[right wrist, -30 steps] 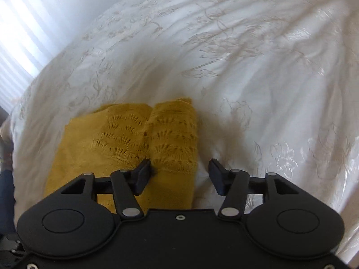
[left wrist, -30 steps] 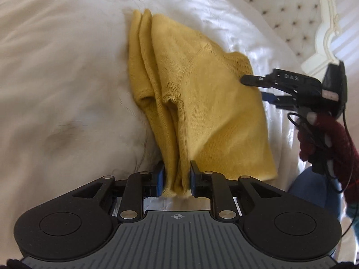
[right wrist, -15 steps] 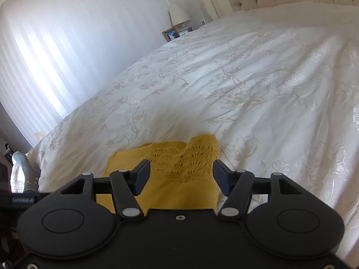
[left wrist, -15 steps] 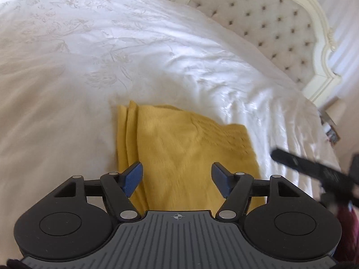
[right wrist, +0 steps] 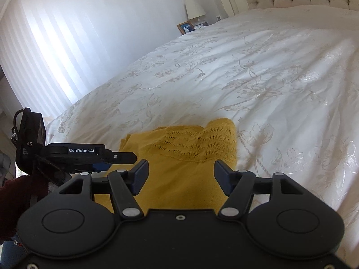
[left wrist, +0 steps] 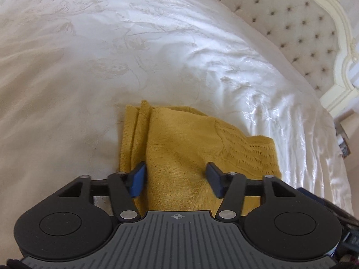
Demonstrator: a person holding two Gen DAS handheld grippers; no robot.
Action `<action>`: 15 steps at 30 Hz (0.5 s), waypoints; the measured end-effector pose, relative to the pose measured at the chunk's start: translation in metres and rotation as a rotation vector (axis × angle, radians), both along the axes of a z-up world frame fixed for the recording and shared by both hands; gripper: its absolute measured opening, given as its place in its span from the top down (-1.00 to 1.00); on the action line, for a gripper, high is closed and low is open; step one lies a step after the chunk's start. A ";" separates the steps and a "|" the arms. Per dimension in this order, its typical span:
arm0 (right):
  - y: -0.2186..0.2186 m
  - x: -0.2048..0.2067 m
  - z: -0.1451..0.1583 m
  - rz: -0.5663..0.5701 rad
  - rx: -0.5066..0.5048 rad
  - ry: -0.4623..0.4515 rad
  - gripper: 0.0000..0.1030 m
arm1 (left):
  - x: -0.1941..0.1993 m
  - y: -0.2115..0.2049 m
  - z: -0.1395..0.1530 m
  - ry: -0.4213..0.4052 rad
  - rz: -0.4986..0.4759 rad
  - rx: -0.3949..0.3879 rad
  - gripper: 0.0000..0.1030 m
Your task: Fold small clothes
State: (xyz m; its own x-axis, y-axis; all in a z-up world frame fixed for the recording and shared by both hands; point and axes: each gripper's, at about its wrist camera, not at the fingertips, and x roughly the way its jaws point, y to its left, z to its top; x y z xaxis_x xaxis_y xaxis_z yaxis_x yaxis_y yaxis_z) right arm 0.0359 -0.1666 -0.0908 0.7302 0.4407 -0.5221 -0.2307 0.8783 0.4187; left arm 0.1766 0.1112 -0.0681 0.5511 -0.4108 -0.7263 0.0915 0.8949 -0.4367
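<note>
A mustard-yellow knitted garment [left wrist: 179, 148] lies folded in a compact rectangle on the white bedspread [left wrist: 112, 56], its lacy knit panel toward the right. My left gripper [left wrist: 176, 174] hovers over its near part. Its jaws stand apart and are closing, and the pads press on nothing. In the right wrist view the garment [right wrist: 179, 157] lies just beyond my right gripper [right wrist: 181, 170]. Those jaws are opening and empty above the cloth. The left gripper [right wrist: 128, 158] reaches in from the left at the garment's edge, held by a hand in a dark red sleeve [right wrist: 18, 192].
The embroidered white bedspread [right wrist: 269, 78] stretches far behind the garment. A tufted headboard [left wrist: 291, 22] stands at the far end. Beside the bed are a lamp [right wrist: 194, 6] and a picture frame [right wrist: 185, 27], with pale curtains [right wrist: 67, 44] to the left.
My left gripper let go of the garment's folded edge, opened wide, then narrowed a little. Both grippers drew back and tilted up, so more of the bed shows.
</note>
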 end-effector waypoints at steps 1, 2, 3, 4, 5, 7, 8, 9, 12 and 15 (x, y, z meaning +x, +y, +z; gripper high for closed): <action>0.000 0.000 -0.001 0.002 -0.002 0.002 -0.34 | 0.002 0.000 -0.003 0.008 0.027 -0.013 0.13; 0.001 -0.001 -0.001 0.003 -0.004 0.004 -0.34 | 0.003 0.002 -0.005 0.012 0.037 -0.039 0.39; 0.002 -0.001 -0.001 0.004 -0.006 0.004 -0.34 | 0.004 0.004 -0.008 0.013 0.035 -0.072 0.73; 0.002 -0.001 -0.001 0.004 -0.008 0.005 -0.34 | 0.003 0.005 -0.009 0.008 0.037 -0.095 0.75; 0.003 -0.001 -0.001 0.004 -0.012 0.005 -0.34 | 0.001 0.005 -0.008 0.000 0.051 -0.091 0.77; 0.004 -0.002 0.001 0.004 -0.024 0.003 -0.34 | -0.009 0.005 0.000 -0.051 0.064 -0.053 0.79; 0.004 -0.003 0.002 0.007 -0.030 -0.001 -0.34 | -0.016 0.005 0.005 -0.087 0.074 -0.013 0.83; 0.005 -0.003 0.003 0.011 -0.039 -0.004 -0.34 | -0.021 0.005 0.009 -0.116 0.082 0.019 0.83; 0.011 -0.001 0.007 0.030 -0.084 -0.026 -0.34 | -0.022 0.011 0.008 -0.117 0.071 0.035 0.83; 0.021 0.014 0.008 0.061 -0.117 -0.043 -0.34 | -0.016 0.015 -0.001 -0.082 0.085 0.018 0.81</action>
